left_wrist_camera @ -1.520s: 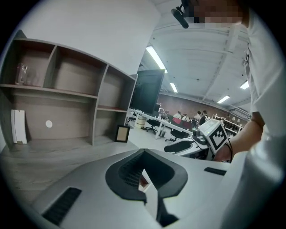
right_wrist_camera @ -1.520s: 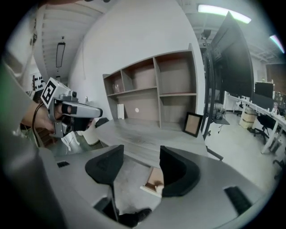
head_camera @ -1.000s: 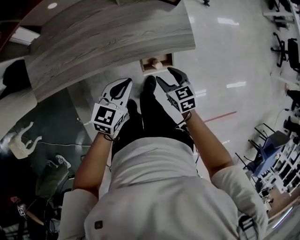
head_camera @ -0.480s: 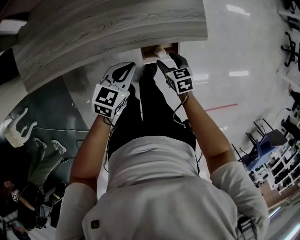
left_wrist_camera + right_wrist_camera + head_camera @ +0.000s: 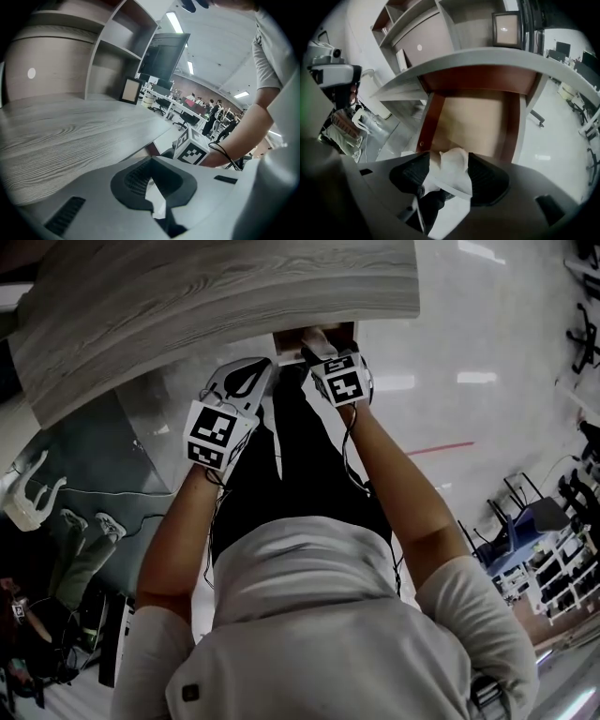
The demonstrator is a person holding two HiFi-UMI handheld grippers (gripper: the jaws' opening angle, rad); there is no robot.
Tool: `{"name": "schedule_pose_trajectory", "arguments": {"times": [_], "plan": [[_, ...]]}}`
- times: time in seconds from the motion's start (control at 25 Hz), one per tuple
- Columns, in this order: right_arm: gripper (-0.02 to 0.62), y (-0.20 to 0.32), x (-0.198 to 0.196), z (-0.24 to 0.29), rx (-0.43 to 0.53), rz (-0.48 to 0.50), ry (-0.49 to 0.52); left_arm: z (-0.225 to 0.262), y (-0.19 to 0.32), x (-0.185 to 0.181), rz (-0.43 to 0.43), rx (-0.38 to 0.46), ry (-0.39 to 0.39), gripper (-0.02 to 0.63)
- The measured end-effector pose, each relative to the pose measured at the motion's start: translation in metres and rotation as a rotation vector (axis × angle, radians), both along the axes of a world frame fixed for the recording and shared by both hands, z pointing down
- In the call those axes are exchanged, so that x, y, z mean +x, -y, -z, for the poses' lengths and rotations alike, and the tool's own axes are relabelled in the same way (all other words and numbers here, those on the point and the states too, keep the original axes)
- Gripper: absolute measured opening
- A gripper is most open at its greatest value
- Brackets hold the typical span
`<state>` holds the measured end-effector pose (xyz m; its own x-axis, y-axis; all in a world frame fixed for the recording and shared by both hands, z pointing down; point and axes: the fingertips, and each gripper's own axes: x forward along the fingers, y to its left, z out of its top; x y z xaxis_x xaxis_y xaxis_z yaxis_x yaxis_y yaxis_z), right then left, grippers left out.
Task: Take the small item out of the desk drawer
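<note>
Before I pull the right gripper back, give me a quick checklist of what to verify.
1. Drawer open: ok.
2. White item between the jaws of the right gripper: ok.
3. Grip on it firm: cannot tell.
4. Left gripper shut, empty, apart from the drawer: ok.
5. Headroom under the desk top that overhangs the drawer: cannot tell.

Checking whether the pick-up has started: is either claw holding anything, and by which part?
Cannot tell yet. The right claw straddles a white crumpled item at the drawer front, a gap beside one pad. The left claw is empty.
</note>
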<state>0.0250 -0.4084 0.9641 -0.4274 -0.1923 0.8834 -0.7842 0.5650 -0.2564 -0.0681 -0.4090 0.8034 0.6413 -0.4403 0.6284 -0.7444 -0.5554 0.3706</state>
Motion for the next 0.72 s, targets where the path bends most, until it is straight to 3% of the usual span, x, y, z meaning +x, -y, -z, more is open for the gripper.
{"name": "schedule_pose_trajectory", "arguments": {"times": [0.28, 0.52, 0.72], "plan": [[0.256, 0.0, 0.013, -0.024, -0.03, 0.035, -0.078, -0.008, -0.004, 0.015, 0.009, -0.011, 0.005, 0.011], [0.194, 0.004, 0.024, -0.031, -0.041, 0.08, -0.151, -0.009, -0.005, 0.023, 0.024, -0.02, 0.008, 0.011], [0.183, 0.001, 0.017, -0.033, -0.038, 0.087, -0.159, -0.009, -0.009, 0.012, 0.034, -0.017, 0.007, 0.011]]}}
